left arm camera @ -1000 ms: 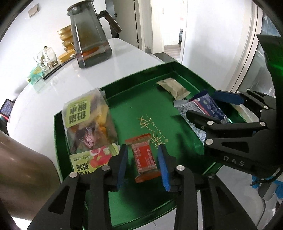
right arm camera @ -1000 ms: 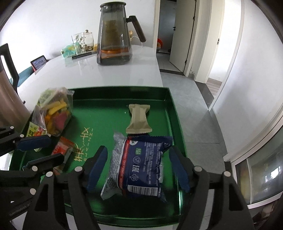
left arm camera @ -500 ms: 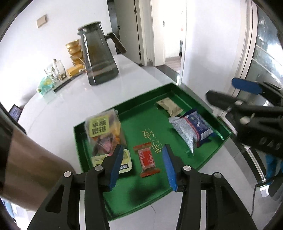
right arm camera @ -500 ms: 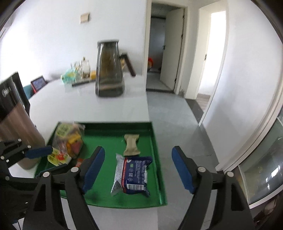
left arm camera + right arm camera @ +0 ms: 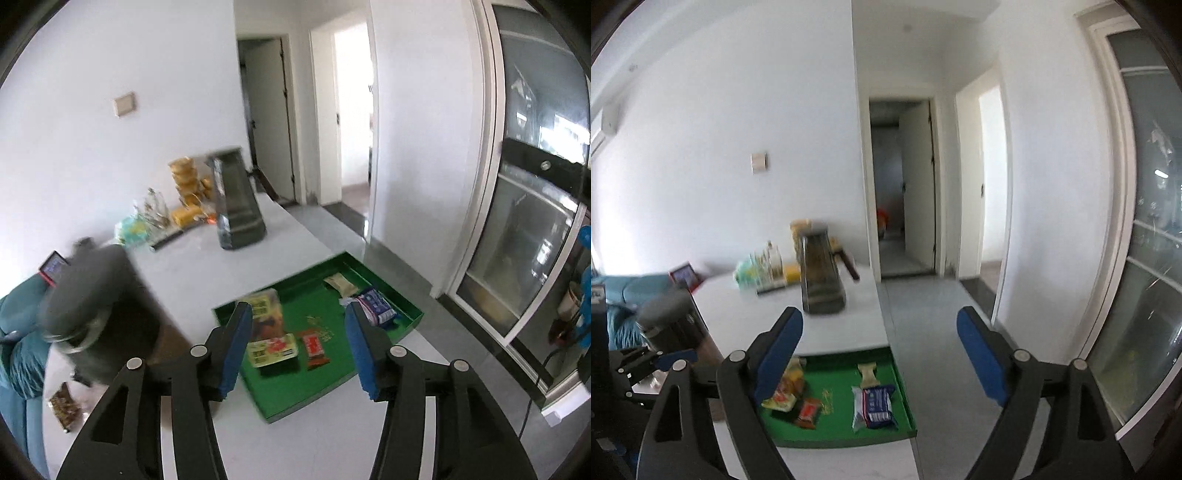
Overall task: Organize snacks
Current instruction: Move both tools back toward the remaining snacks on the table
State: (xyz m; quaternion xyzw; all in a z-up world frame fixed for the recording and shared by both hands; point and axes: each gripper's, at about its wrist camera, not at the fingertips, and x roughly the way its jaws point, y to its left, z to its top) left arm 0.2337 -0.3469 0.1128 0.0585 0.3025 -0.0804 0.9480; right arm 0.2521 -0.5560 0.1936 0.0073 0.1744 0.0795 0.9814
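Looking along the left fingers: left gripper high above the green tray, blue fingers spread, just been opening, nothing between them
Tray, left view: sits at the near end of the white tabletop, one corner overhanging the edge
Snacks, left view: red bar lies flat in the tray middle, apart from the fingers; yellow-red packet just left of it; clear bag of mixed snacks behind that packet; blue-white packet and tan bar near the far right wall of the tray
Other things, left view: dark pitcher farther back on the tabletop; blurred dark canister at left; small brown packet on the tabletop beside it
Right view, fingers: right gripper raised well above the tray, fingers spread wide, nothing between them
Right view, snacks: blue-white packet near the tray's right wall; tan bar behind it; red bar left of the gold print; yellow-red packet and bag partly hidden behind the left finger
Right view, rest: left gripper's black frame at lower left; pitcher blurred on the tabletop
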